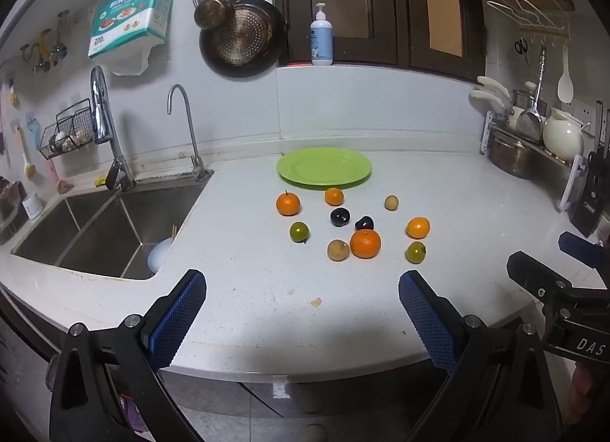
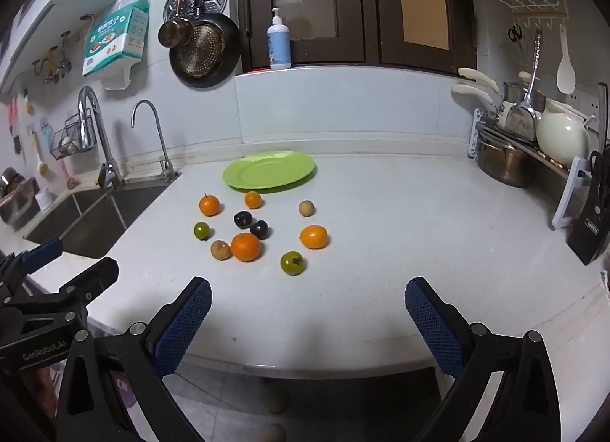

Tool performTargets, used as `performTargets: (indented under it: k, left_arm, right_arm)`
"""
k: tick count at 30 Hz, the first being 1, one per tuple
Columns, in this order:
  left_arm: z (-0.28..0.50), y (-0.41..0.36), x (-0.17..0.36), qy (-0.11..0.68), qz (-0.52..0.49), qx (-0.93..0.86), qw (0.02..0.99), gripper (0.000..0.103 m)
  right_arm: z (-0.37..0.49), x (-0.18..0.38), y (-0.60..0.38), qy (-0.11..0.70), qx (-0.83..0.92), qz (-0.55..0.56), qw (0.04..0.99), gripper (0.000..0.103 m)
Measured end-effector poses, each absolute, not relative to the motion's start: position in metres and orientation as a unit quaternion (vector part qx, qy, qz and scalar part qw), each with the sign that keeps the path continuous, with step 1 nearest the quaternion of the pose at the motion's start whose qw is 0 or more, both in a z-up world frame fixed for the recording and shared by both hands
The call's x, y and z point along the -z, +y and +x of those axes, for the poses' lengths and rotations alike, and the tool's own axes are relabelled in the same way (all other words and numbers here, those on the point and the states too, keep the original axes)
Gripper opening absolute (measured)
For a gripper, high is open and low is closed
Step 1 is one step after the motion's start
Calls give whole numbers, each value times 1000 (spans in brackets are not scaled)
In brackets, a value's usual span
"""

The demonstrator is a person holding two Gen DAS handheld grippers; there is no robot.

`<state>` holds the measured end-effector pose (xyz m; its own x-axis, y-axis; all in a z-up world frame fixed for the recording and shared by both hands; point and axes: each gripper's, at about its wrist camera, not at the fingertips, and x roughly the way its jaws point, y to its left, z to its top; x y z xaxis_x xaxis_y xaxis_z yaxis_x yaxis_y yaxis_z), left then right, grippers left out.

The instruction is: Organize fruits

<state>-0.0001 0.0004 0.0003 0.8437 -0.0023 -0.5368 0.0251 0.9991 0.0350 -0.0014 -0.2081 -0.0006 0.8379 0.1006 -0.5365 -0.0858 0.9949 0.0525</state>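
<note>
An empty green plate (image 1: 324, 167) (image 2: 269, 169) lies at the back of the white counter. In front of it several small fruits are scattered: oranges such as the biggest one (image 1: 365, 243) (image 2: 246, 246), two green ones (image 1: 299, 231) (image 2: 292, 262), two dark ones (image 1: 339, 216) (image 2: 242, 219) and two tan ones (image 1: 338, 250) (image 2: 306, 208). My left gripper (image 1: 302, 312) hangs open over the counter's front edge, short of the fruits, nothing between its blue pads. My right gripper (image 2: 308, 318) is likewise open and empty, and shows at the right edge of the left wrist view (image 1: 549, 282).
A steel sink (image 1: 103, 228) with two taps (image 1: 103, 118) is sunk in the counter at the left. At the right stand a dish rack (image 2: 507, 144) with a pot and white jug (image 2: 562, 135), and a knife block (image 2: 591, 221). A soap bottle (image 1: 321, 37) sits on the sill.
</note>
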Motion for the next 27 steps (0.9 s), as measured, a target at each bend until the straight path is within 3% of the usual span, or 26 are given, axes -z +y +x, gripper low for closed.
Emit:
performTargets:
  k: [27]
  left_arm:
    - [-1, -6, -7, 253, 2, 39, 967, 103]
  right_arm:
    - [-7, -3, -210, 276, -45, 9, 960, 102]
